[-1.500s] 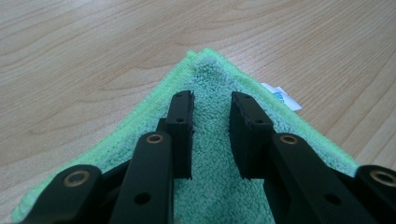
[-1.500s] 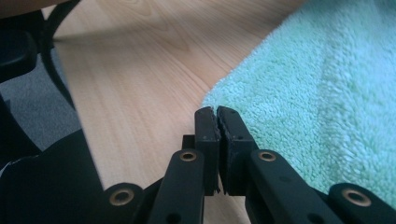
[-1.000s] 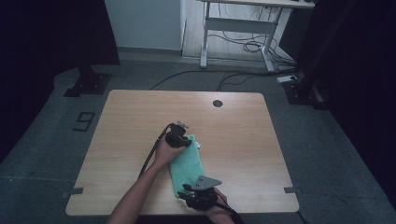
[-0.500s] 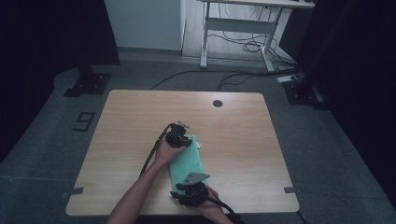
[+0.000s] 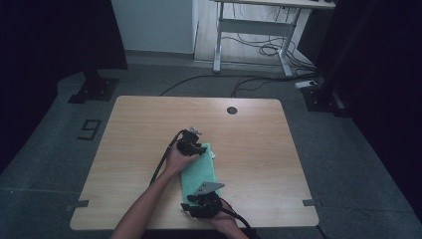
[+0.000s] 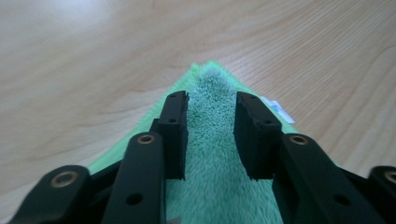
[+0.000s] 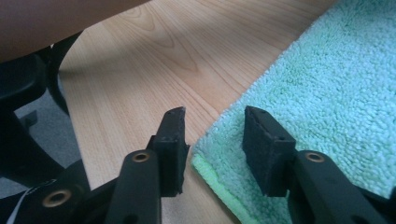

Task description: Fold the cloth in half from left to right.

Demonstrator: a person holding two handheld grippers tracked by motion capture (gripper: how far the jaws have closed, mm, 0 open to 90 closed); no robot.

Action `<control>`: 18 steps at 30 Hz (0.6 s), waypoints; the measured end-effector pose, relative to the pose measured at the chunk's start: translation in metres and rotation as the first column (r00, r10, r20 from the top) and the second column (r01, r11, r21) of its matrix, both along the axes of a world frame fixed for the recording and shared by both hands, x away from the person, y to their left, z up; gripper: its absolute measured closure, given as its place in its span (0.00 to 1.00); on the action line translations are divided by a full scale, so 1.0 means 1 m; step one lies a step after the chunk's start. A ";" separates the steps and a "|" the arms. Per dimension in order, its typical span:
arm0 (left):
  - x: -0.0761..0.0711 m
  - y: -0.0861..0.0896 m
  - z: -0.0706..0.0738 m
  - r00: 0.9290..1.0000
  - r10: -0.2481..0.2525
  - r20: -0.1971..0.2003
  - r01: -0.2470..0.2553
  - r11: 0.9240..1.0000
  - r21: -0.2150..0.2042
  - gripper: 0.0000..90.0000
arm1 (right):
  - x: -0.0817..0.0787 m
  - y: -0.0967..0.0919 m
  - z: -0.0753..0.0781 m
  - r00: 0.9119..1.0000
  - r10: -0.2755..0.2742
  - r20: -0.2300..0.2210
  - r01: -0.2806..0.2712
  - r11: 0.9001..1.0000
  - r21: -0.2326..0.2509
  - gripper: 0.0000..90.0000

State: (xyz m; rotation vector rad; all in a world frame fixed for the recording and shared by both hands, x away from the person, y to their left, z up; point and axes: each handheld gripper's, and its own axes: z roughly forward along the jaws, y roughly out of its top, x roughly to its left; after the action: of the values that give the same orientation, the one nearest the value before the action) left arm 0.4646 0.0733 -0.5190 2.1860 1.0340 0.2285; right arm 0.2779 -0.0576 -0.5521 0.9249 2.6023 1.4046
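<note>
A folded green towel point(image 5: 201, 172) lies flat on the wooden table point(image 5: 144, 124), its long side running away from me. My left gripper point(image 5: 198, 148) sits at the towel's far end. In the left gripper view its jaws point(image 6: 211, 100) have just been opening and stand apart over the towel point(image 6: 212, 158), with pile between them but not pinched. My right gripper point(image 5: 196, 205) is at the near end. Its jaws point(image 7: 214, 114) have also just been opening and straddle the towel's corner point(image 7: 327, 79) without pressing on it.
A white label point(image 6: 275, 106) sticks out at the towel's far edge. A round cable hole point(image 5: 232, 110) sits near the table's back edge. A desk frame point(image 5: 254, 30) and floor cables lie beyond. A forearm point(image 7: 56, 23) crosses the right gripper view's top left.
My right gripper has shifted slightly left along the towel's near end. The left hand has stayed at the far end, and the towel lies flat as before.
</note>
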 end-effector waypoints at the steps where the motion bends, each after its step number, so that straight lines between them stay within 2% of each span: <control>1: -0.003 0.004 0.005 1.000 0.007 0.014 -0.007 1.000 -0.006 0.71 | 0.000 -0.002 0.001 1.000 -0.001 0.006 0.001 1.000 0.009 0.63; 3: -0.008 0.013 0.015 0.999 0.017 0.035 -0.017 1.000 0.003 0.71 | 0.001 -0.010 0.007 0.999 -0.019 0.031 0.018 0.999 0.027 0.62; 5: -0.012 0.024 0.020 0.998 0.041 0.051 -0.042 0.999 0.018 0.70 | 0.006 -0.023 0.013 0.996 -0.065 0.061 0.063 0.997 0.038 0.62; 7: -0.014 0.034 0.020 0.997 0.066 0.036 -0.067 0.997 0.031 0.70 | 0.014 -0.038 0.018 0.990 -0.122 0.071 0.119 0.992 0.047 0.61; 10: -0.013 0.047 0.011 0.994 0.105 0.005 -0.105 0.993 0.053 0.68 | 0.026 -0.052 0.018 0.980 -0.181 0.085 0.181 0.984 0.011 0.58; 15: -0.010 0.057 -0.006 0.989 0.144 -0.032 -0.141 0.986 0.092 0.67 | 0.035 -0.054 0.009 0.978 -0.191 0.084 0.195 0.980 -0.046 0.54; 18: -0.008 0.059 -0.010 0.987 0.156 -0.049 -0.152 0.985 0.077 0.65 | 0.036 -0.051 0.004 0.978 -0.188 0.087 0.195 0.977 -0.082 0.53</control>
State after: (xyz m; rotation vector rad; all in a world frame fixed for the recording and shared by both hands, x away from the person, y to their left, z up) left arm 0.4566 0.1324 -0.5290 2.1898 1.2451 0.2818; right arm 0.3138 -0.1088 -0.5480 1.0524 2.4229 1.2394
